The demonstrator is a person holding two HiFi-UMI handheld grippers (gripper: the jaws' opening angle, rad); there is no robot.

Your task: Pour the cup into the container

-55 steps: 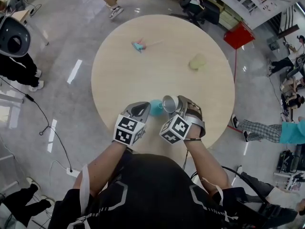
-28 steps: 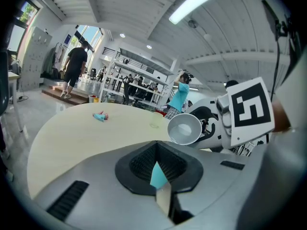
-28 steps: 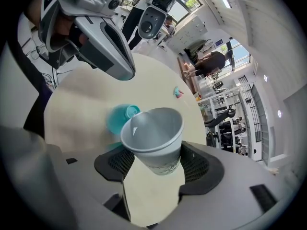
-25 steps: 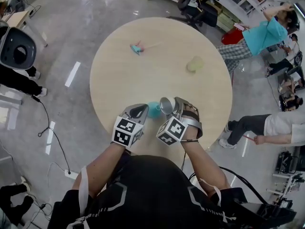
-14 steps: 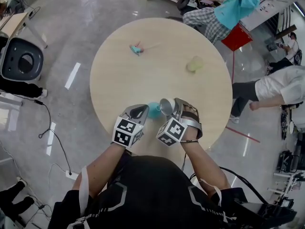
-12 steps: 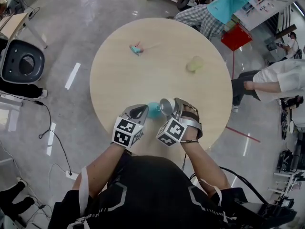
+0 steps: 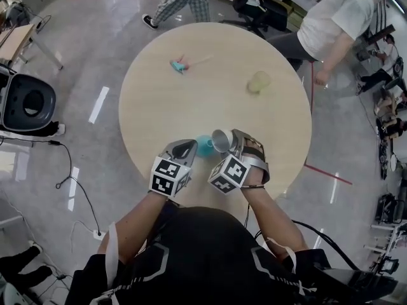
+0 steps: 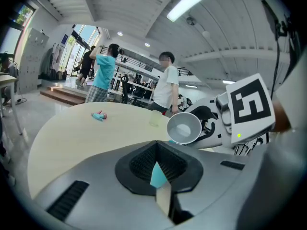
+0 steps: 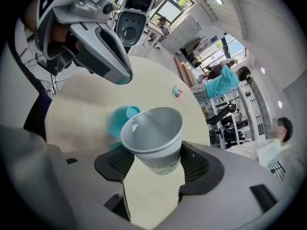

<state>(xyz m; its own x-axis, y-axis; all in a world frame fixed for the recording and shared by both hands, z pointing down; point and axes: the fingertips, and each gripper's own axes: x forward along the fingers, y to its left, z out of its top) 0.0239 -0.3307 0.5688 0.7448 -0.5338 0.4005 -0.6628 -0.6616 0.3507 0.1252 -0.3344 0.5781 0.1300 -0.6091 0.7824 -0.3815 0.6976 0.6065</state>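
Note:
A grey paper cup (image 7: 221, 140) is tipped on its side, its mouth over a small teal container (image 7: 205, 145) that stands upright on the round table (image 7: 216, 100). My right gripper (image 7: 230, 146) is shut on the cup, a pad on each side of its base (image 9: 156, 159). From the left gripper view the cup (image 8: 183, 127) looks empty inside, and nothing is seen falling from it. My left gripper (image 7: 189, 149) sits close beside the container's left. Its jaws are almost together, with only a teal sliver (image 8: 158, 174) showing through the slit.
A pale translucent cup (image 7: 259, 82) stands at the table's far right. A small teal and pink object (image 7: 180, 64) lies at the far left. People (image 7: 331, 14) move beyond the table's far edge, and a black stool (image 7: 28, 107) stands on the floor at left.
Both grippers, the cup and the container hold their places. Only the people beyond the table have walked to new spots.

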